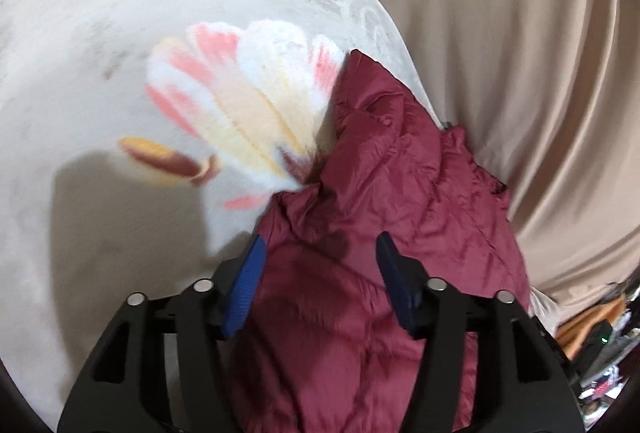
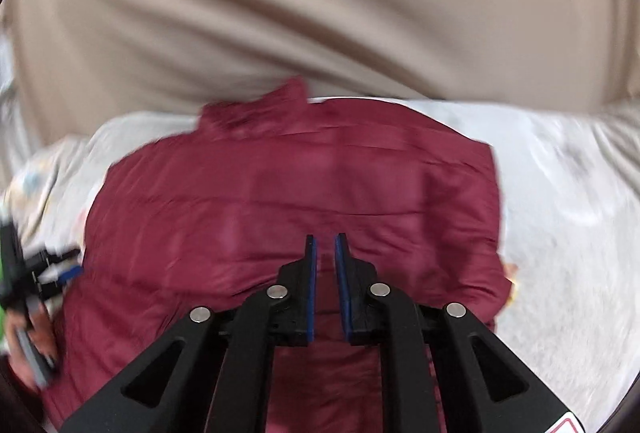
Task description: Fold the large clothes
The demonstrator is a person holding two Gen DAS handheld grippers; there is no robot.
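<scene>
While the maroon jacket [image 2: 288, 193] lies on the floral blanket [image 1: 120, 73], the left gripper [image 1: 320, 261] hovers with jaws wide and empty, and the right gripper [image 2: 325, 253] hovers with jaws nearly closed, holding nothing.

jacket [image 1: 360, 233]: maroon quilted cloth, thin and crinkled, with a slight sheen and stitched seams
blanket [image 1: 120, 73]: pale fleece, soft and matt, with a fuzzy nap and a printed pink and yellow flower at 10 o'clock from the jacket
curtain [image 1: 520, 53]: beige cloth, smooth, faintly satiny, hanging in folds
left gripper [image 1: 320, 269]: matt black plastic arms, shiny metal rivets, ribbed blue rubbery pads
right gripper [image 2: 325, 261]: the same matt black plastic, metal rivets, blue pads
</scene>
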